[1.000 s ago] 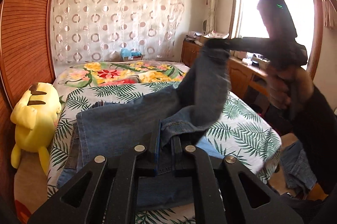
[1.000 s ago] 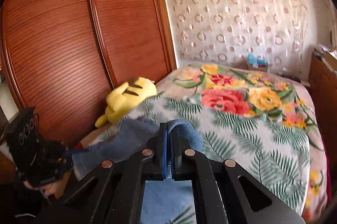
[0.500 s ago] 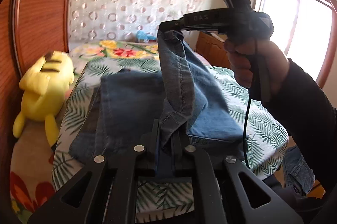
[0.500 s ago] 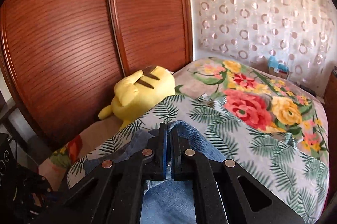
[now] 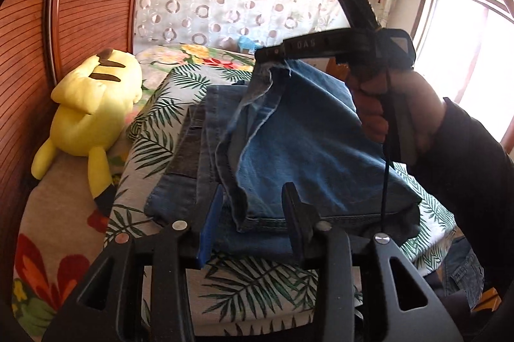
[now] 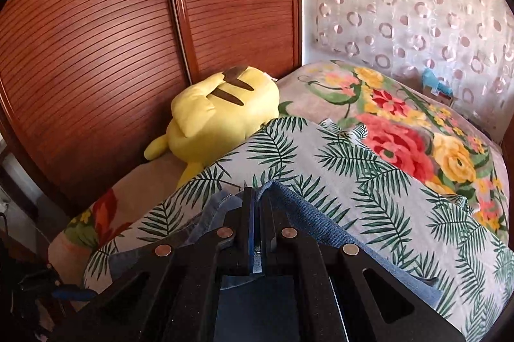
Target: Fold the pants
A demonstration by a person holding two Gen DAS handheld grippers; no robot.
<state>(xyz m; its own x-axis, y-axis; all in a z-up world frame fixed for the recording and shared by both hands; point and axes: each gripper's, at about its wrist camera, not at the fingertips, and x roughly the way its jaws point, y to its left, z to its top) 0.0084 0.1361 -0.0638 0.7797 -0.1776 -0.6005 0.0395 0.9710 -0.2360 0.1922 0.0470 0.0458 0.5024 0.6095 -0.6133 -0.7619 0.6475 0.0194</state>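
Blue denim pants (image 5: 298,149) lie partly folded on the leaf-print bed cover (image 5: 154,123). In the left wrist view my left gripper (image 5: 253,216) is open, its jaws apart on either side of the near hem fold, which hangs loose between them. My right gripper (image 5: 273,54) is shut on the far pant edge and holds it raised above the folded layers. In the right wrist view the right gripper (image 6: 257,197) pinches denim (image 6: 308,213) between closed jaws just above the cover.
A yellow plush toy (image 5: 93,104) lies at the bed's left side against the wooden wardrobe (image 6: 112,36). A floral blanket (image 6: 417,133) covers the far bed. More denim (image 5: 462,274) lies on the floor at right. A window (image 5: 465,52) is at right.
My left gripper has opened and let go of the denim hem. My right gripper has carried its pant edge leftward and lower over the folded layers.
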